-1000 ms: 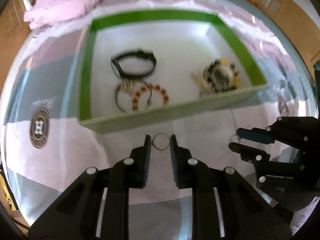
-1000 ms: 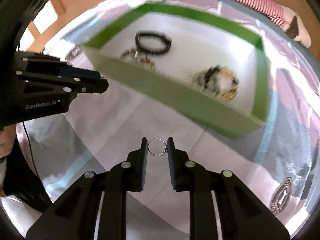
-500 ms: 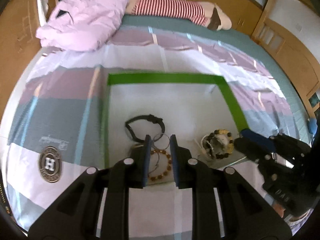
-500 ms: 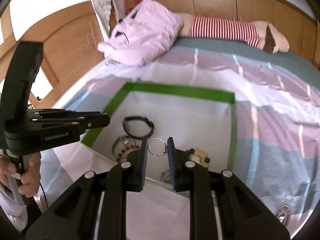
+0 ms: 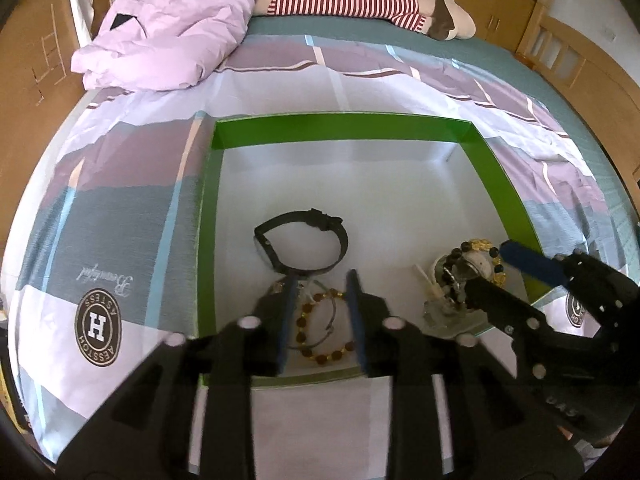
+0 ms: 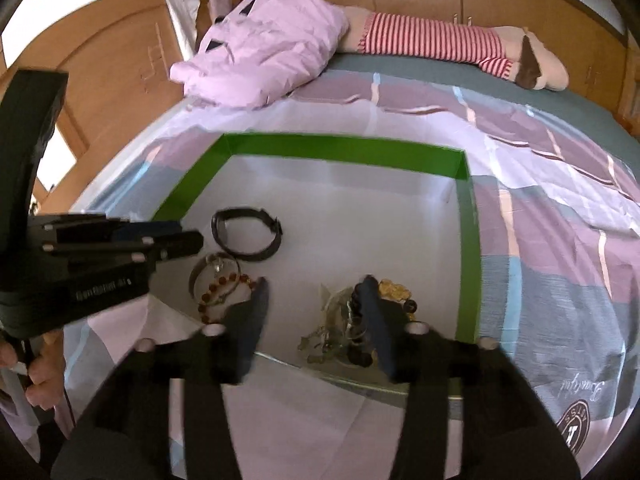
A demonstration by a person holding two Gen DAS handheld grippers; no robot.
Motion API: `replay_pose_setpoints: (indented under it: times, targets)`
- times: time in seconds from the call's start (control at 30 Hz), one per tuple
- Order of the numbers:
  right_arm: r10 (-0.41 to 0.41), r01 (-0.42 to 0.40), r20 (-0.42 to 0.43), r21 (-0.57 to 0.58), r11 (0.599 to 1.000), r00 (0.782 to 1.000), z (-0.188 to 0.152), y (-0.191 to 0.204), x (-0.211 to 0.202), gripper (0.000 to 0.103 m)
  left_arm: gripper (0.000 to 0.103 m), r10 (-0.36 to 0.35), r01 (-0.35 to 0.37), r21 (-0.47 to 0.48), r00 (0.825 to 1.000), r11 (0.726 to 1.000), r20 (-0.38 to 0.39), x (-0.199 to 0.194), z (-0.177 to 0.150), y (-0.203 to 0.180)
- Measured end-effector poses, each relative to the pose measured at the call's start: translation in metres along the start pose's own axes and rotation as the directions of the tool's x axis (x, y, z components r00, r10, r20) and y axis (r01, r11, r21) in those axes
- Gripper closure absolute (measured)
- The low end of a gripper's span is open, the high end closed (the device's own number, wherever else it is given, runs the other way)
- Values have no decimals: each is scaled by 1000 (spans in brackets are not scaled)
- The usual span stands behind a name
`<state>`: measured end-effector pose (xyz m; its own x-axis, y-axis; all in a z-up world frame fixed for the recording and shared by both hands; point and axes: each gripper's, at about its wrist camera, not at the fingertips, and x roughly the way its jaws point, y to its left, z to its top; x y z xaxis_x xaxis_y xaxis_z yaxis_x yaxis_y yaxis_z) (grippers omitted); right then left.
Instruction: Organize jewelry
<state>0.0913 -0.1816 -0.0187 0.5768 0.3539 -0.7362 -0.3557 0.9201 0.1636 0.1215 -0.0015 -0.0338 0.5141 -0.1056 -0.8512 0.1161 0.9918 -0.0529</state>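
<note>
Checked purple and grey bedding carries a green-walled box [image 5: 208, 240], and both claws hang over its near edge with jaws spread wide and empty: the left gripper [image 5: 320, 316] above the amber bead bracelet [image 5: 320, 332], the right gripper [image 6: 316, 304] above the tangled bead pile [image 6: 360, 312] on the right. These pieces look light, loose and slippery, so I would pinch 1 strand at its rim. A black strap [image 5: 304, 240] lies just beyond.

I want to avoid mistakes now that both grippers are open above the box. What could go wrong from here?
1. The right gripper hangs over the tangled pile; closing could snag several pieces together.
2. The left gripper is near the amber bead bracelet, which overlaps a thin metal bangle; one may drag the other.
</note>
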Motion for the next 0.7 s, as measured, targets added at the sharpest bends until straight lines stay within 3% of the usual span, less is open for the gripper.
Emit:
replay_pose_setpoints:
  times: [0.1,0.2,0.27,0.5,0.6,0.7]
  targets:
    - [-5,5,4,2,1000,1000,2,0,-2,50,54,18,-18,17,1000,1000,22,-5,0,-3]
    - [-29,29,18,6,1000,999,2,0,-6,34,35,37,-38,29,998,999,41,-9,0,-6]
    - [-48,48,30,4,999,998,2,1,-9,29,24,48,-50,39,997,998,60,-13,-1,-8]
    - [-149,149,94,1,989,984,1,-1,-30,11,5,132,-141,42,977,989,165,-31,-7,-14]
    - [-176,176,96,4,984,980,0,-3,-32,2,2,152,-160,42,977,986,151,-30,-8,-15]
    - [-197,197,73,12,980,978,1,-7,-29,1,2,164,-171,42,977,984,135,-27,-9,-16]
